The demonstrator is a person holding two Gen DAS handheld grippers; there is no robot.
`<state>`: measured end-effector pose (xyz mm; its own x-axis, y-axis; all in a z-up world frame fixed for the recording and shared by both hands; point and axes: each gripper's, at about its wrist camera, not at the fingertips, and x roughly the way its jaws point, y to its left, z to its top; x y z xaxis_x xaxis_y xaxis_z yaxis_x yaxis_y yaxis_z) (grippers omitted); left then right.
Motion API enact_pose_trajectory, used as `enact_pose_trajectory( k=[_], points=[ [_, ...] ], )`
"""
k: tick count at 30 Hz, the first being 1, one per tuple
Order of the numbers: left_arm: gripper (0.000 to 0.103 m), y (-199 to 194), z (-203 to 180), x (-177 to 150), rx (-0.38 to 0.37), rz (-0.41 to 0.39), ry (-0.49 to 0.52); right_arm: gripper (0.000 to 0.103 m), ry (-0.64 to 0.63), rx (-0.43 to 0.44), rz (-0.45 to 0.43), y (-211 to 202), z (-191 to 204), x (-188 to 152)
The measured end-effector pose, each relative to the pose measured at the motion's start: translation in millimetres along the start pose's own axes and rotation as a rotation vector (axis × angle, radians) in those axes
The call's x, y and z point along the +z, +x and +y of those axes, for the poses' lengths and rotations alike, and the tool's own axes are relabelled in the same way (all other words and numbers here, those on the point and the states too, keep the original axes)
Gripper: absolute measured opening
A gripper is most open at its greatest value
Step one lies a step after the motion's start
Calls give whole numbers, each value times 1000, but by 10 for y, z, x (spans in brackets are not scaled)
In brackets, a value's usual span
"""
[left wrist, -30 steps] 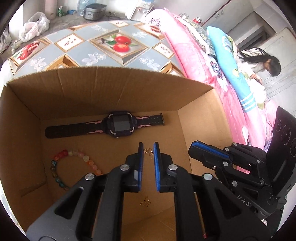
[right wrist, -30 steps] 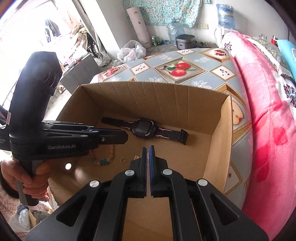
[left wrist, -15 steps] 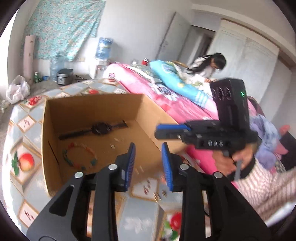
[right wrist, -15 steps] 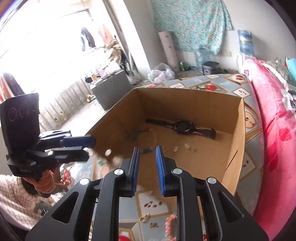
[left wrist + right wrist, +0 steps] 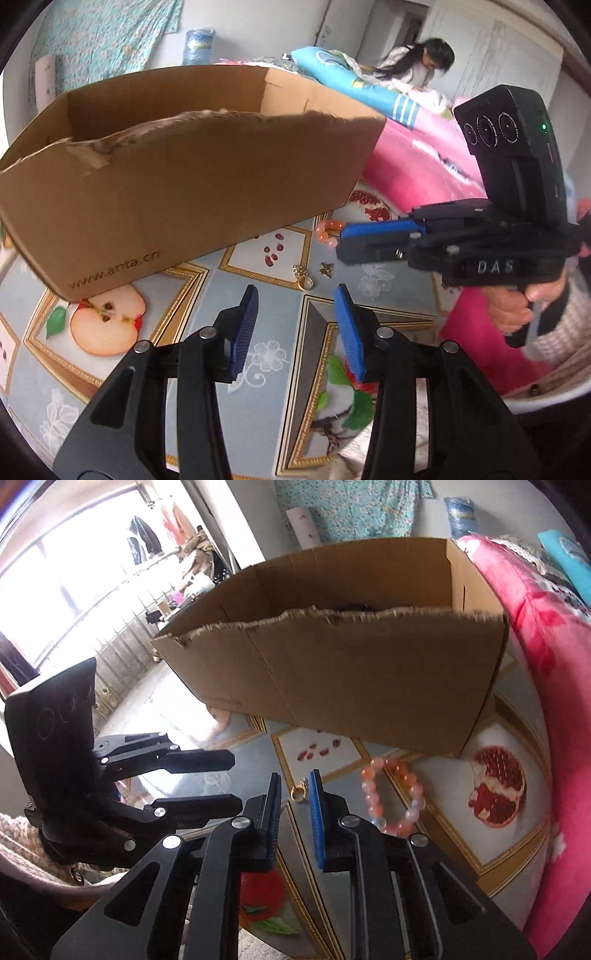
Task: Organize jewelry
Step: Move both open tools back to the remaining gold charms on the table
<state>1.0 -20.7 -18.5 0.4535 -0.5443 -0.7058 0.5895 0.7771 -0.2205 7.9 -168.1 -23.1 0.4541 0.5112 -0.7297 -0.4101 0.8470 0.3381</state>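
Observation:
A gold ring (image 5: 306, 283) lies on the table in front of the cardboard box (image 5: 184, 192), with small gold earrings (image 5: 298, 270) and a butterfly charm (image 5: 325, 268) beside it. A pink bead bracelet (image 5: 391, 797) lies to their right, near the box's corner. My left gripper (image 5: 295, 295) hovers just short of the ring, its jaws opening, nothing between them. My right gripper (image 5: 295, 779) is over the same ring (image 5: 297, 793), which shows through the narrow gap between its closing jaws; the pads do not touch it. Each gripper shows in the other's view: right (image 5: 341, 243), left (image 5: 236, 779).
The box (image 5: 332, 686) has a torn near rim and hides what is inside, apart from a dark shape at the rim. The tablecloth (image 5: 266, 362) bears fruit pictures. Pink bedding (image 5: 554, 664) runs along the right. A person (image 5: 417, 66) sits far behind.
Both grippers came out of the box and dropped to the table in front of it. Both went from shut to open; the left kept widening, the right narrowed a little.

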Motion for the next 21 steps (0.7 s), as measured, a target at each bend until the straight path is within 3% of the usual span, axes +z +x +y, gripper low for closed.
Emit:
enact_pose_trajectory(
  k=[5, 15, 21],
  points=[
    [38, 242, -77, 17, 52, 31, 82, 10, 28, -53, 22, 120, -39, -156],
    [13, 387, -255, 28, 109, 69, 207, 9, 37, -93, -7, 185, -49, -274],
    [13, 441, -333, 66, 131, 97, 251, 9, 60, -85, -20, 168, -65, -327]
  ],
)
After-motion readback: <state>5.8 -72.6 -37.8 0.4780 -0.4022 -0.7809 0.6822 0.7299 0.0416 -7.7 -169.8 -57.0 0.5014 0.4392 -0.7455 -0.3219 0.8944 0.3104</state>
